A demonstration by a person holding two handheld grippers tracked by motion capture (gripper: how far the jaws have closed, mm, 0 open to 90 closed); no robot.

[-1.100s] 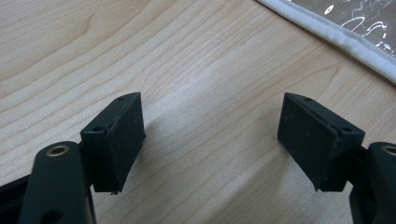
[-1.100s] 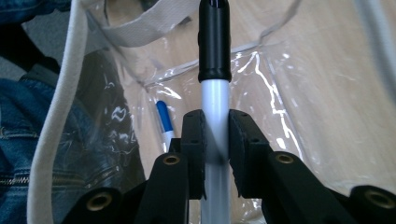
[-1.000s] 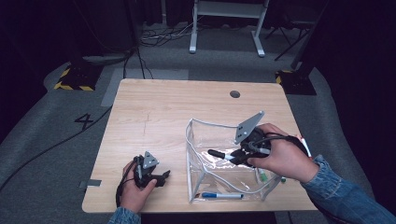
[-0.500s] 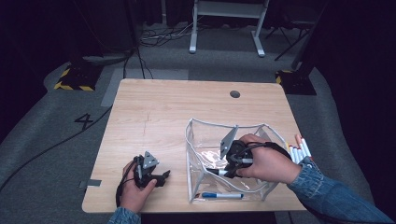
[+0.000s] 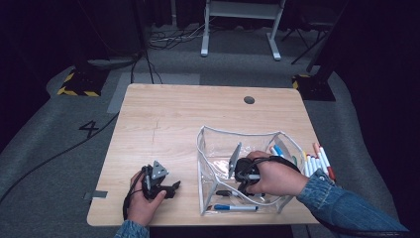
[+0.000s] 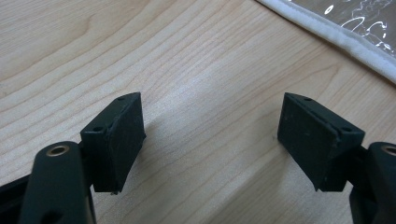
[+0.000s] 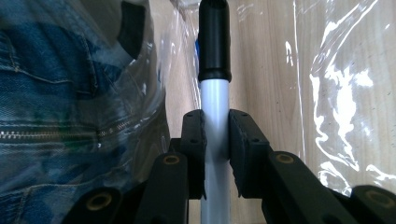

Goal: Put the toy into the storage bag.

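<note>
High view. Right gripper (image 5: 237, 184) sits inside the clear pouch (image 5: 216, 136) at the near-right part of the tabletop (image 5: 163, 119), w/ the person's right hand (image 5: 275, 176) around it. A black-capped marker (image 5: 224, 193) pokes out of the gripper toward the pouch's near-left corner, low over the pouch floor. A blue marker (image 5: 235, 208) lies along the pouch's near edge, just beside the black-capped one but apart from the gripper. More markers (image 5: 317, 161) lie in a row on the tabletop right of the pouch, near the sleeve. Left gripper (image 5: 171, 188) rests on the tabletop left of the pouch, well apart from the markers, held by the left hand (image 5: 143, 206).

Left gripper view. Jaws stand apart w/ bare wood between them, nothing gripped; the pouch's white rim (image 6: 327, 35) crosses the upper right corner.

Right gripper view. Gripper (image 7: 215, 135) is clamped on the marker's pale barrel (image 7: 215, 105), both pads pressing its sides; the black cap (image 7: 214, 39) extends straight ahead beyond the tips. Pouch plastic surrounds it, wood showing through at right, denim through the plastic at left.
</note>
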